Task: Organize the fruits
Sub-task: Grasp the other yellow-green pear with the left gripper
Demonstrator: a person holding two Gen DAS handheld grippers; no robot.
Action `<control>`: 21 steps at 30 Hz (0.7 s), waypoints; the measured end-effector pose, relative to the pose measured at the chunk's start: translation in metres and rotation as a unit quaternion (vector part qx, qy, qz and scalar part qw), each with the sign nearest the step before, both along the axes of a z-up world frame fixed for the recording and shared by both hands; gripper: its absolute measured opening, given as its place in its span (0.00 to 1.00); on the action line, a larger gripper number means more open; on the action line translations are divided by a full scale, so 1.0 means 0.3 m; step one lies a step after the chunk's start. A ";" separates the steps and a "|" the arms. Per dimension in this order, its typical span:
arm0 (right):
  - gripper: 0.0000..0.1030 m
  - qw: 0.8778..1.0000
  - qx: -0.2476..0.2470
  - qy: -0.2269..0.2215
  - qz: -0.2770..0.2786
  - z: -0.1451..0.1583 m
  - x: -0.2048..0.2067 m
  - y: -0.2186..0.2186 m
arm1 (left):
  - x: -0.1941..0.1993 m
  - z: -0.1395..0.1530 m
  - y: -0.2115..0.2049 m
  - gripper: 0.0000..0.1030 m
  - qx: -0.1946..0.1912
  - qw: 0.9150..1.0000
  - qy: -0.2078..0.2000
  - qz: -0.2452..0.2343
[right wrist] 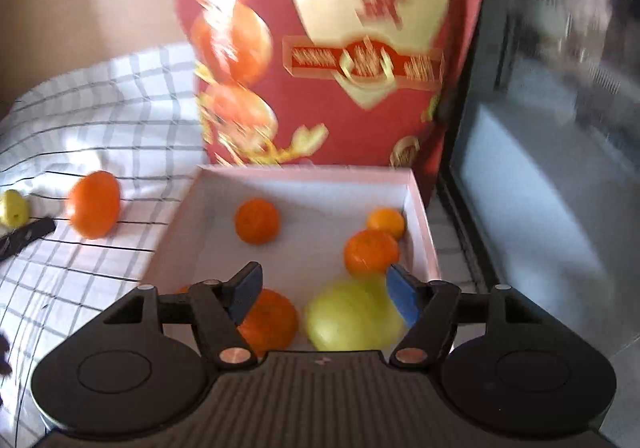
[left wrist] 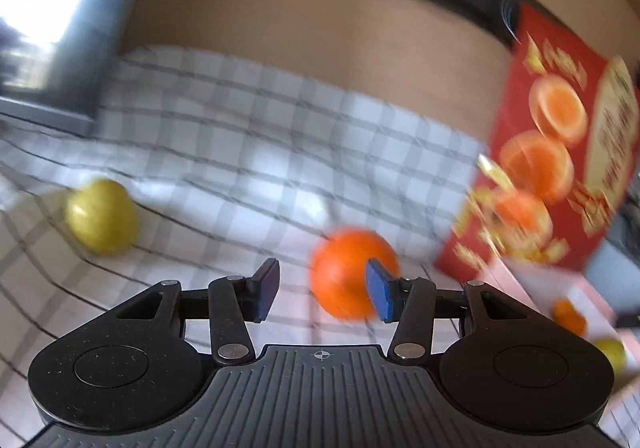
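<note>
Left wrist view: the left gripper (left wrist: 324, 294) stands with its jaws wide apart and nothing between the blue pads (left wrist: 380, 296). An orange (left wrist: 344, 272) lies on the checked cloth (left wrist: 240, 135) just beyond the fingertips, to the right of their midline, and the right pad overlaps its right side in the picture; whether pad and fruit touch cannot be told from this blurred frame. A yellow-green fruit (left wrist: 102, 215) lies well apart to the left on the same cloth. At right the red lid (left wrist: 560, 151) of the box stands upright, printed with halved oranges and gold ornament around a cream panel; its writing is too blurred to read.

Right wrist view: the right gripper (right wrist: 326, 298) hangs over the near end of the open pink-rimmed box (right wrist: 418, 207), jaws parted. A blurred yellow-green fruit (right wrist: 352, 318) sits low between the fingers, nearer the right one, and the pads do not visibly press on it. An orange (right wrist: 276, 322) lies beside it behind the left finger. Three more oranges rest in the box: one toward the middle (right wrist: 256, 221), two by the right wall (right wrist: 372, 252) (right wrist: 386, 223). The gold banner on the lid (right wrist: 360, 63) is illegible. Outside the box, on the cloth to the left, lie an orange (right wrist: 94, 203) and a yellow-green fruit (right wrist: 14, 207).
</note>
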State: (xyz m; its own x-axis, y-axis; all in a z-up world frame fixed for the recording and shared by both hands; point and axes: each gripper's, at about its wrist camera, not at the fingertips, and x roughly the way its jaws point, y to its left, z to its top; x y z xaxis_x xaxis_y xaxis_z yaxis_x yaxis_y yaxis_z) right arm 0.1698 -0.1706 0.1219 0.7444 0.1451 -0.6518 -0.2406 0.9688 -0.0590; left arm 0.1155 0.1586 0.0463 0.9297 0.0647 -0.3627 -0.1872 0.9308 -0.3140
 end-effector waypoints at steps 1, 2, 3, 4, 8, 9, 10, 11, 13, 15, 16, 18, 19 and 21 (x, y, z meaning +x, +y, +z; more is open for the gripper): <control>0.72 1.000 -0.001 -0.014 0.010 0.014 -0.033 0.010 | -0.015 0.008 0.029 0.51 -0.007 1.000 -0.010 0.021; 0.73 1.000 -0.001 -0.023 0.020 0.025 -0.062 0.022 | -0.031 0.015 0.066 0.51 -0.019 0.999 -0.019 0.041; 0.73 0.999 -0.001 -0.028 0.033 0.037 -0.087 0.041 | -0.045 0.023 0.106 0.51 -0.033 0.998 -0.026 0.055; 0.73 0.998 -0.003 -0.031 0.047 0.047 -0.113 0.062 | -0.053 0.028 0.140 0.51 -0.040 0.997 -0.029 0.063; 0.74 0.993 -0.006 -0.045 0.110 0.089 -0.204 0.170 | -0.082 0.042 0.293 0.51 -0.012 0.993 -0.021 0.116; 0.75 0.991 -0.005 -0.049 0.123 0.097 -0.224 0.194 | -0.093 0.036 0.335 0.51 -0.015 0.991 -0.024 0.133; 0.77 0.989 -0.004 -0.053 0.138 0.104 -0.240 0.225 | -0.105 0.024 0.387 0.51 -0.032 0.988 -0.030 0.149; 0.78 0.987 -0.002 -0.056 0.151 0.103 -0.253 0.259 | -0.112 0.010 0.429 0.51 -0.055 0.985 -0.035 0.159; 0.78 0.983 0.000 -0.056 0.173 0.095 -0.272 0.319 | -0.114 -0.021 0.504 0.51 -0.108 0.979 -0.032 0.171; 0.78 0.981 -0.005 -0.051 0.187 0.060 -0.276 0.373 | -0.102 -0.037 0.530 0.51 -0.133 0.976 -0.027 0.172; 0.78 0.981 -0.011 -0.045 0.191 0.035 -0.272 0.400 | -0.092 -0.041 0.529 0.51 -0.132 0.977 -0.024 0.166; 0.78 0.980 -0.022 -0.033 0.193 -0.019 -0.269 0.443 | -0.071 -0.042 0.505 0.51 -0.115 0.981 -0.014 0.158; 0.78 0.981 -0.024 -0.029 0.192 -0.041 -0.271 0.454 | -0.056 -0.041 0.491 0.51 -0.103 0.983 -0.010 0.154; 0.78 0.981 -0.017 -0.015 0.192 -0.085 -0.279 0.465 | -0.024 -0.042 0.467 0.51 -0.087 0.984 0.009 0.153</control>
State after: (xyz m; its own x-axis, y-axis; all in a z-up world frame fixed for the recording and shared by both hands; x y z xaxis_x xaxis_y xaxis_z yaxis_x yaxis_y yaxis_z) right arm 0.0861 -0.0311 0.0966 0.6584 0.3964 -0.6398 -0.5848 0.8046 -0.1033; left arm 0.1084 0.2987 0.0336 0.8699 0.2762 -0.4086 -0.4573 0.7621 -0.4584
